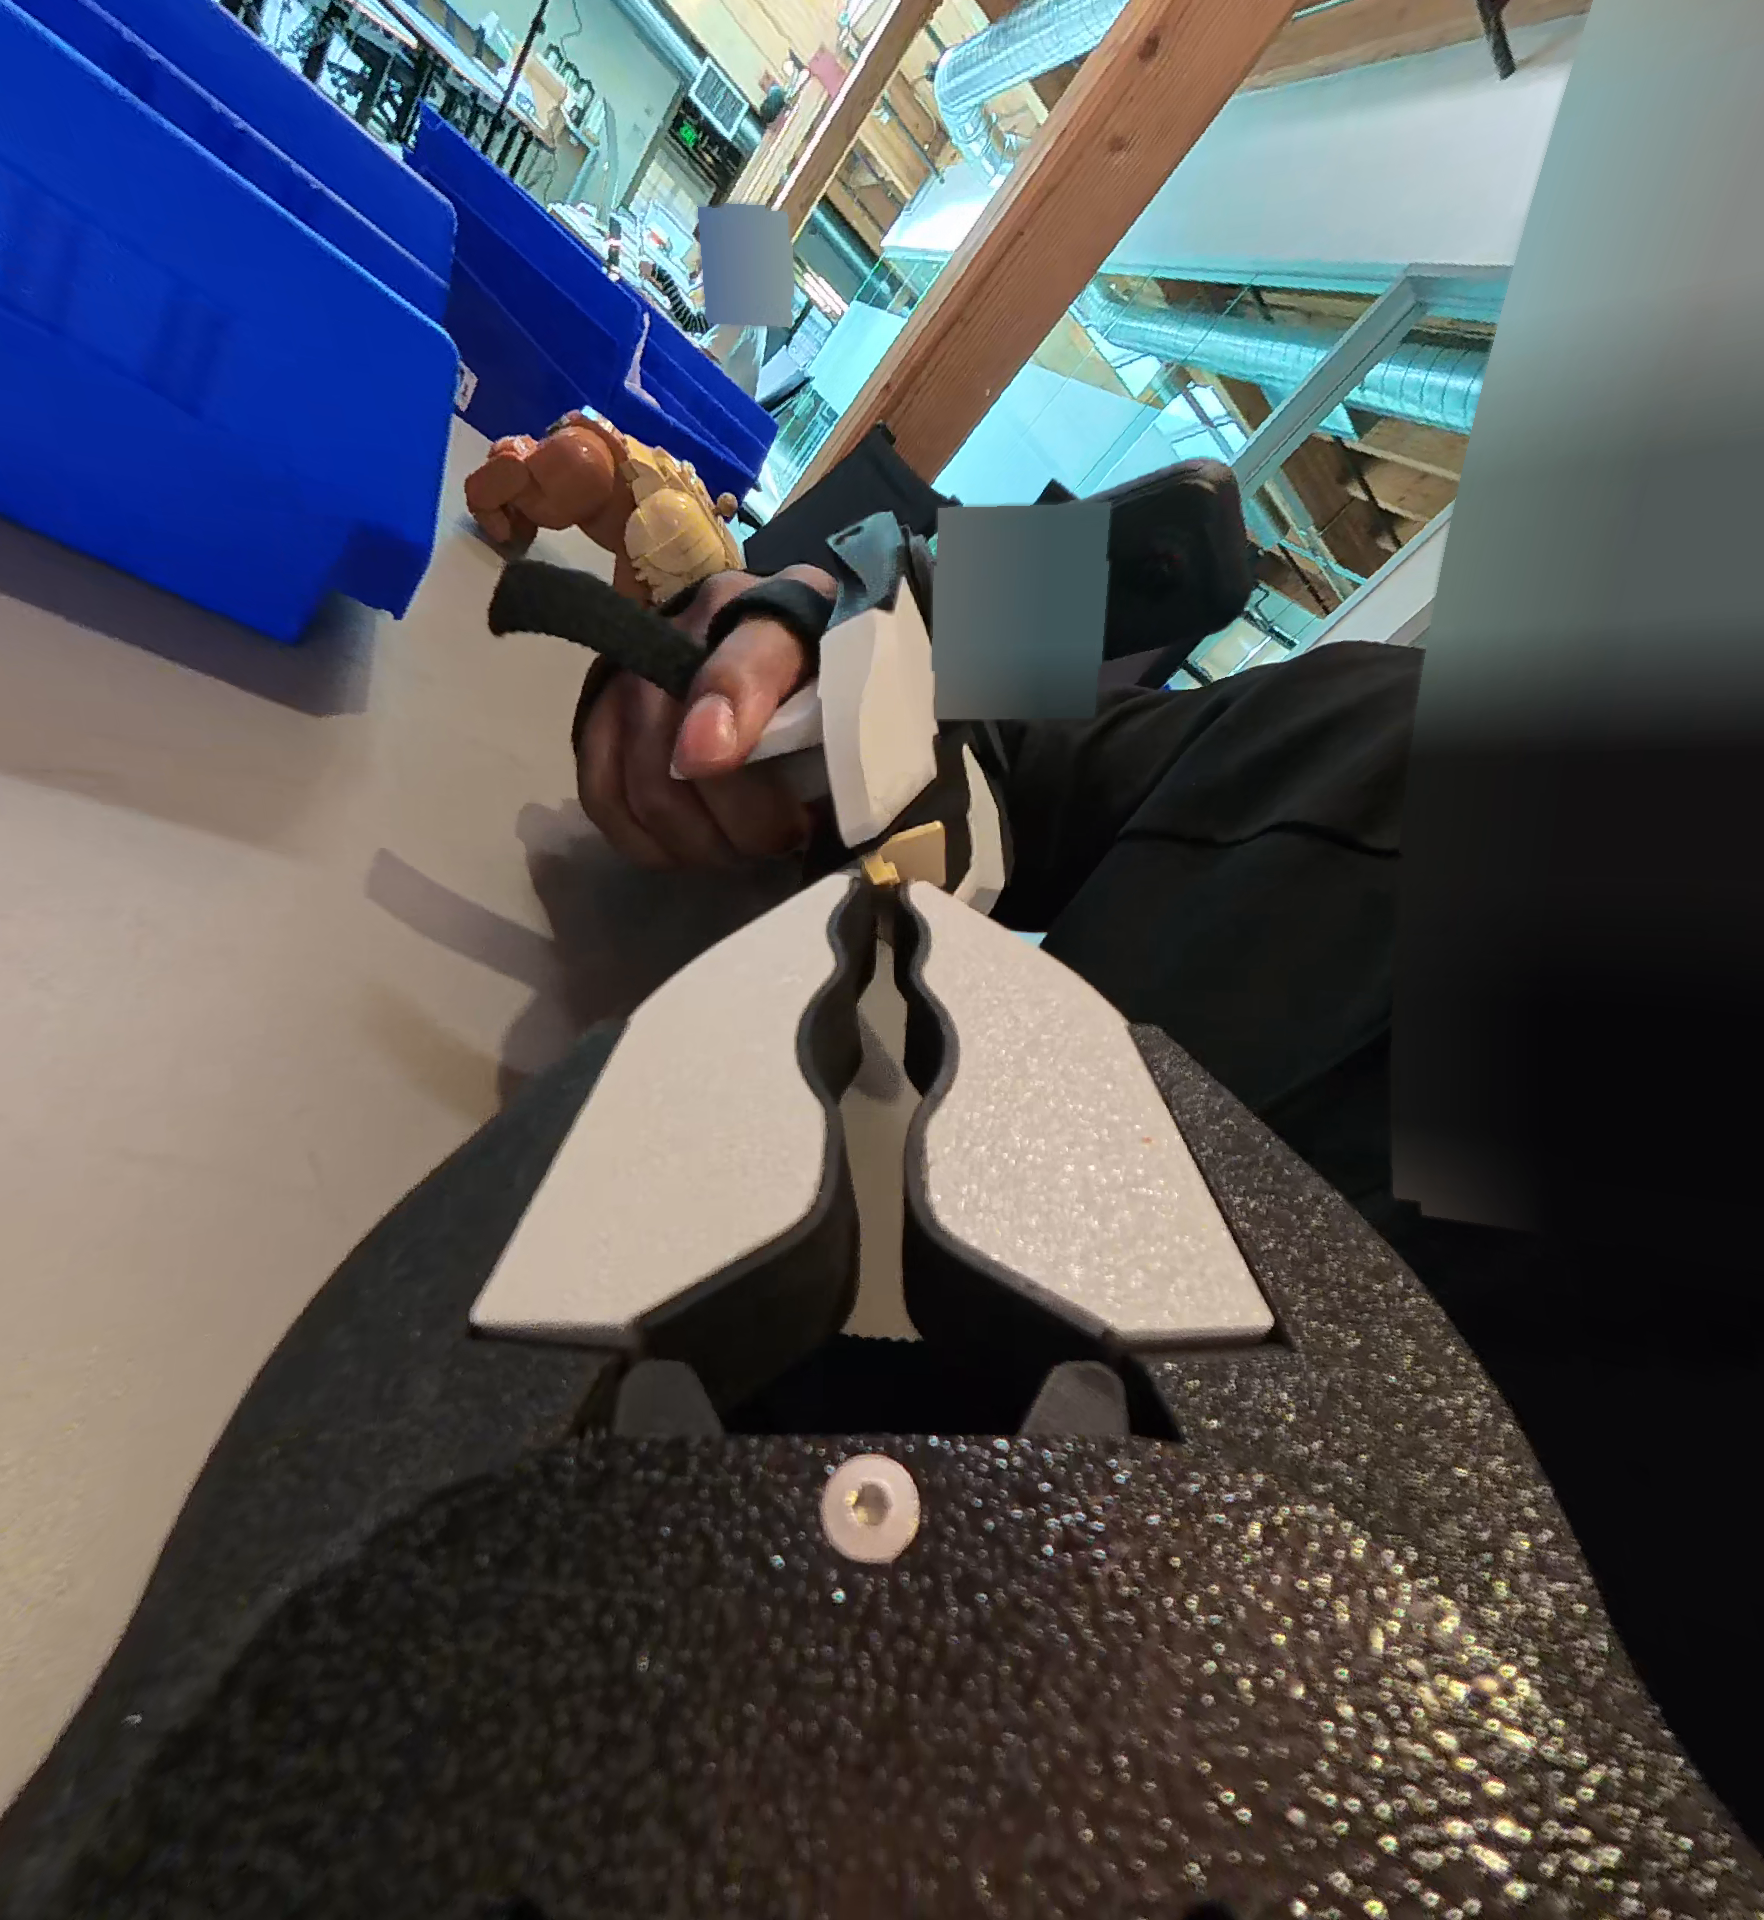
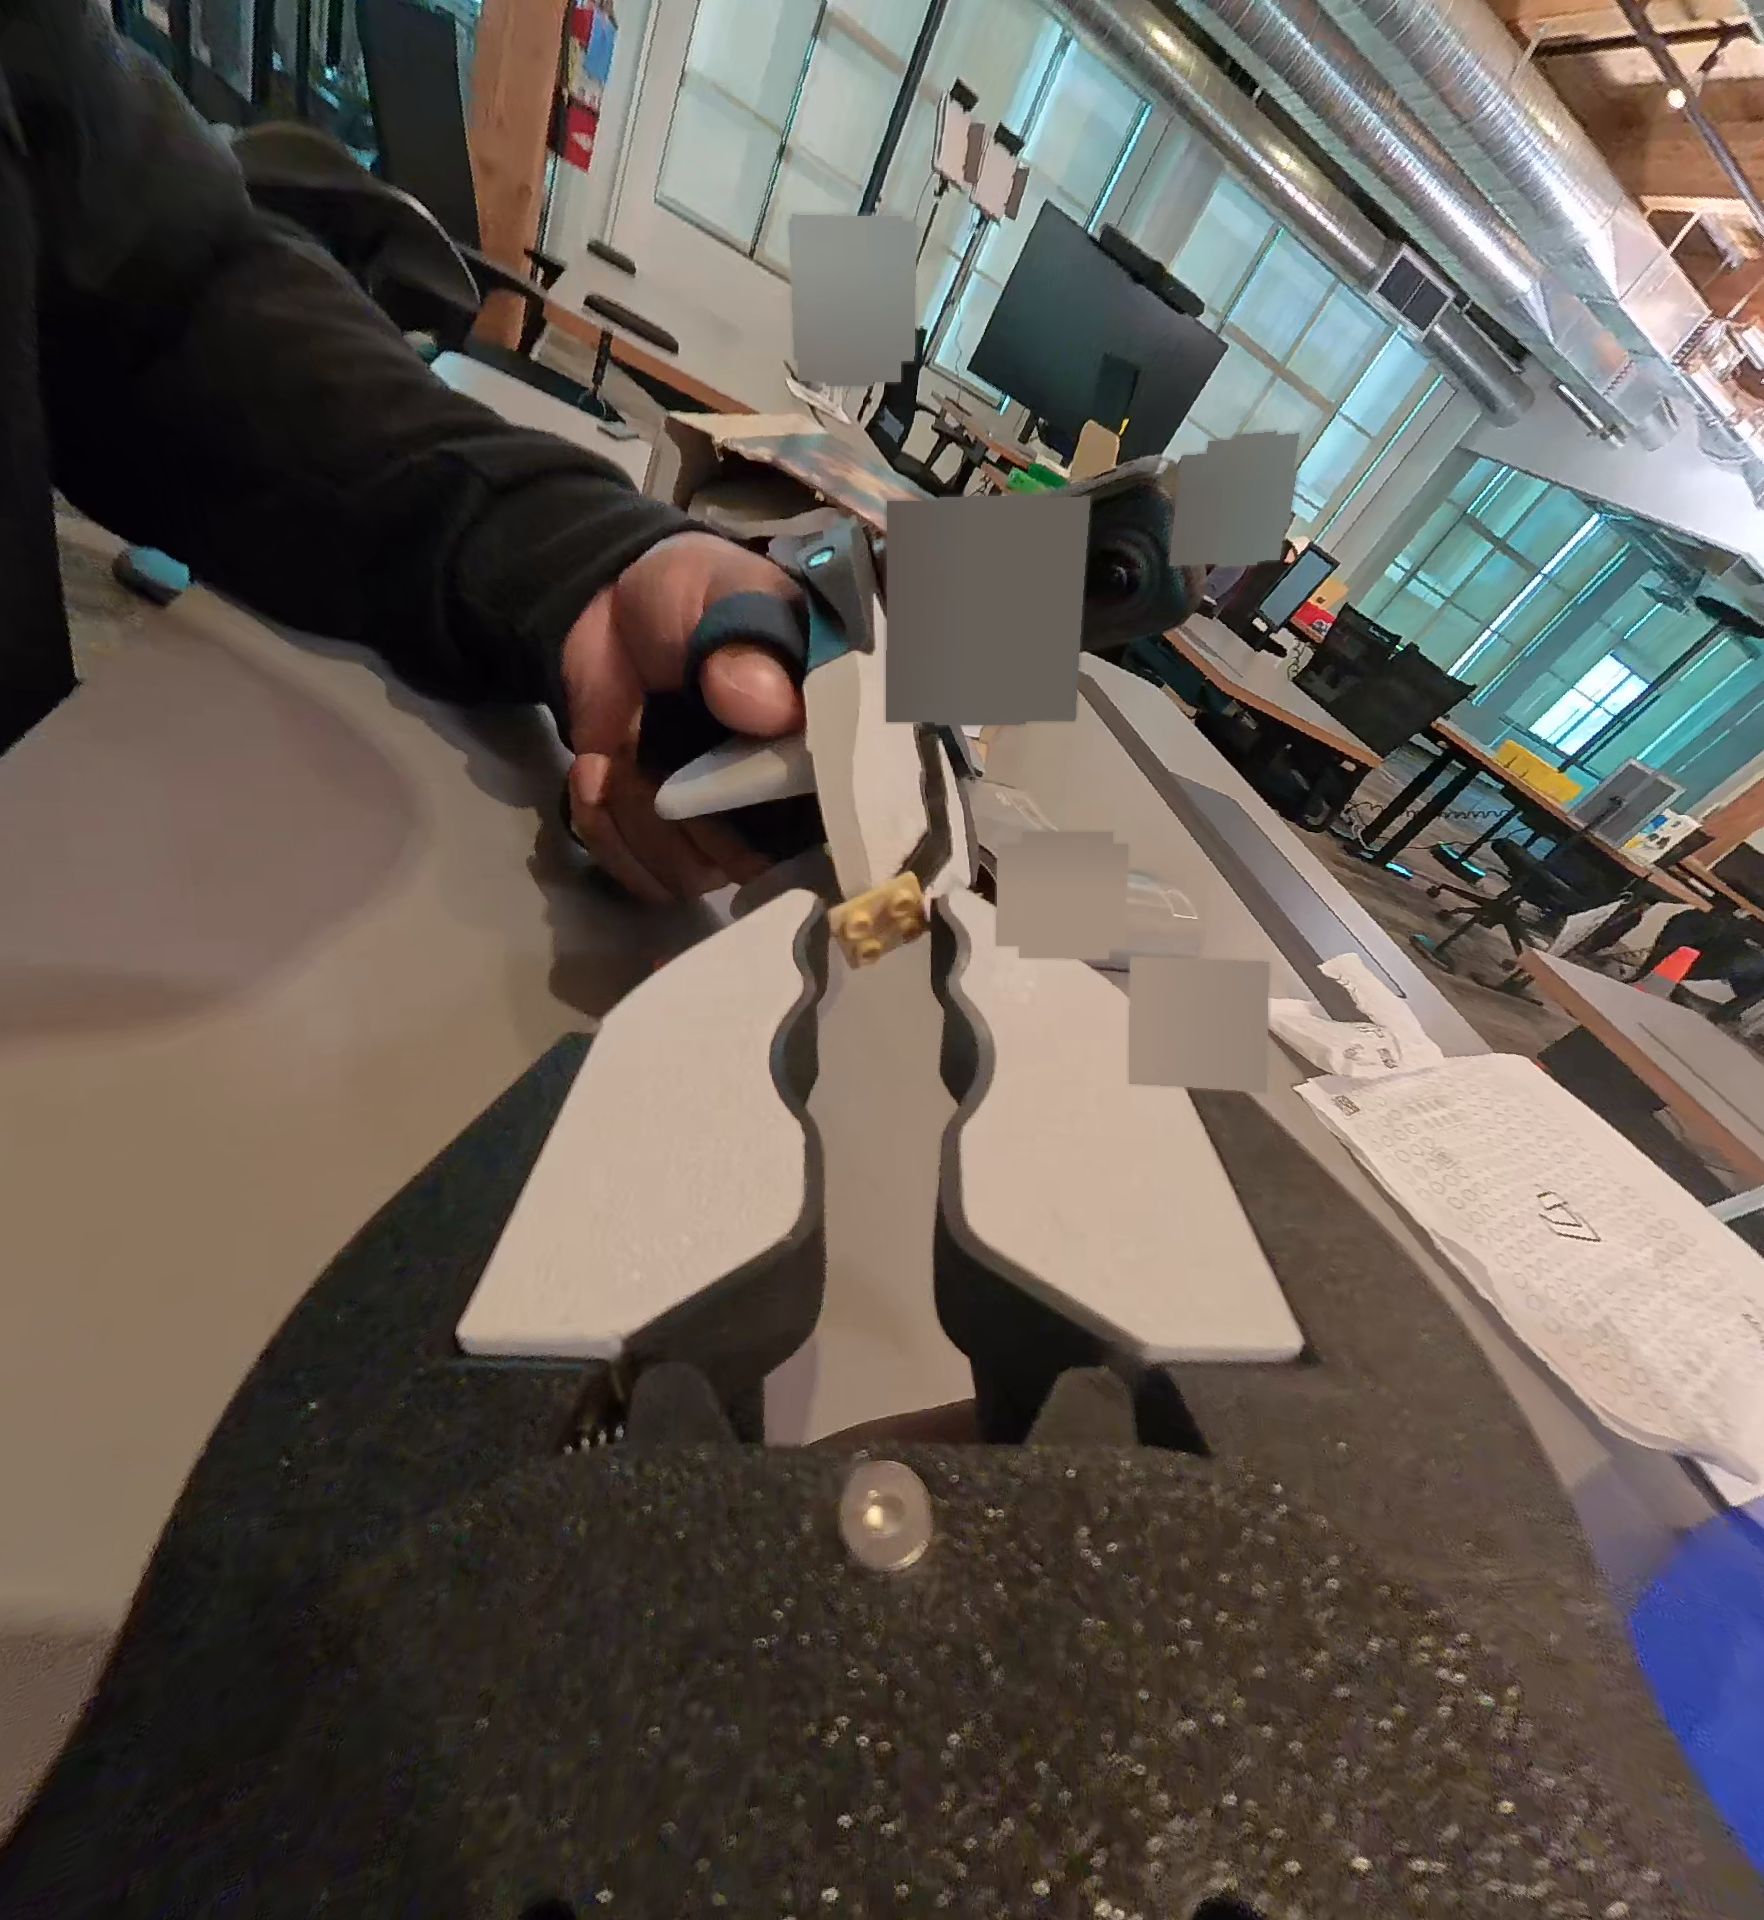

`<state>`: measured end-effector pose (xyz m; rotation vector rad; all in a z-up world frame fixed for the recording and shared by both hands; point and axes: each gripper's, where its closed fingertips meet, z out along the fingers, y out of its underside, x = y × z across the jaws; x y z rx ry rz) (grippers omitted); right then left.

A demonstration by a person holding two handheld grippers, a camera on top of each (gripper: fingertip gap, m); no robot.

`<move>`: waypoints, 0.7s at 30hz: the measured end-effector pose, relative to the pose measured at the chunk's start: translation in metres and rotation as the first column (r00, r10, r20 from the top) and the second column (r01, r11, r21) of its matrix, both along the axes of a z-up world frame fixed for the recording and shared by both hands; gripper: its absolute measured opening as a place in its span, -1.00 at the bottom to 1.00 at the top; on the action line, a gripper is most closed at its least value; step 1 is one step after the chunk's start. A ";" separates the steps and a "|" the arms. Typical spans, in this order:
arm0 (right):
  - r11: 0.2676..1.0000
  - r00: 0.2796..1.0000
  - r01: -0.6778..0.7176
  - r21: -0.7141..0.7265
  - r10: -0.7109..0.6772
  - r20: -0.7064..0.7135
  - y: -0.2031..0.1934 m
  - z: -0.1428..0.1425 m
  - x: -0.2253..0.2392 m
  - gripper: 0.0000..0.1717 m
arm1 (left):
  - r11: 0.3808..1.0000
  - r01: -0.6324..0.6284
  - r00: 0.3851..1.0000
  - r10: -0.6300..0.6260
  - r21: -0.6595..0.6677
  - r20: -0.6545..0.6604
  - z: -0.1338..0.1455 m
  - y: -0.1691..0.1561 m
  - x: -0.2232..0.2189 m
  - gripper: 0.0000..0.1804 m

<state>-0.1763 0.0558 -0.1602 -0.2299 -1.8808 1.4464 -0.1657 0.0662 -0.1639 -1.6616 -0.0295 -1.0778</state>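
Note:
My right gripper point(image 2: 878, 923) is shut on a small tan studded plate point(image 2: 876, 920), pinched between its fingertips above the grey table point(image 2: 182, 935). My left gripper point(image 1: 883, 891) faces it tip to tip, its fingers pressed almost together on a small tan piece point(image 1: 883, 871) that sticks out from the plate's edge point(image 1: 928, 844). In the right wrist view the left gripper point(image 2: 919, 873) comes down from above and meets the plate's upper right edge. In the left wrist view the right gripper's white fingers point(image 1: 878, 727) flank the plate. A person's hand holds each gripper.
Blue bins point(image 1: 130, 364) stand at the table's far left. A brown and tan toy figure point(image 1: 597, 499) lies beside them. Printed paper sheets point(image 2: 1532, 1226) lie to the right, an open cardboard box point(image 2: 753, 457) stands behind, and a blue bin edge point(image 2: 1740, 1662) is at the lower right. My two grippers' fingertips are within a few centimetres of each other.

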 end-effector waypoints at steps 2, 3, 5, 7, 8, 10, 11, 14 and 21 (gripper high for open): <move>0.999 1.000 0.000 0.035 0.000 -0.015 0.000 -0.002 0.001 -0.78 | 1.000 0.000 1.000 0.000 -0.011 -0.004 -0.001 0.000 0.001 -0.97; 0.998 1.000 -0.002 0.057 0.003 -0.024 -0.001 -0.003 0.001 -0.77 | 1.000 0.006 1.000 -0.006 -0.021 -0.005 -0.003 0.000 0.001 -0.97; 0.993 0.999 -0.005 0.118 0.010 -0.041 -0.001 -0.008 0.002 -0.70 | 0.999 0.023 1.000 -0.023 -0.035 -0.006 -0.004 -0.001 0.004 -0.98; 0.980 0.997 0.001 0.200 0.015 -0.077 0.001 -0.015 0.003 -0.68 | 0.998 0.037 0.999 -0.037 -0.047 0.001 -0.005 -0.002 0.006 -0.98; 0.972 0.995 0.002 0.234 0.022 -0.098 0.001 -0.018 0.003 -0.67 | 0.998 0.043 0.999 -0.043 -0.055 -0.001 -0.005 -0.002 0.007 -0.98; 0.962 0.990 -0.008 0.273 0.046 -0.131 0.001 -0.020 0.007 -0.64 | 0.996 0.044 0.999 -0.044 -0.077 0.000 -0.008 -0.003 0.008 -0.98; 0.960 0.989 -0.011 0.280 0.053 -0.141 0.001 -0.019 0.008 -0.63 | 0.995 0.047 0.999 -0.047 -0.086 0.004 -0.009 -0.003 0.008 -0.98; 0.963 0.985 -0.028 0.267 0.072 -0.155 0.001 -0.015 0.011 -0.61 | 0.991 0.060 0.998 -0.059 -0.118 0.016 -0.014 -0.004 0.008 -0.98; 0.960 0.983 -0.059 0.274 0.104 -0.153 -0.001 -0.017 0.015 -0.72 | 0.986 0.091 0.995 -0.087 -0.138 0.039 -0.017 -0.004 0.012 -0.98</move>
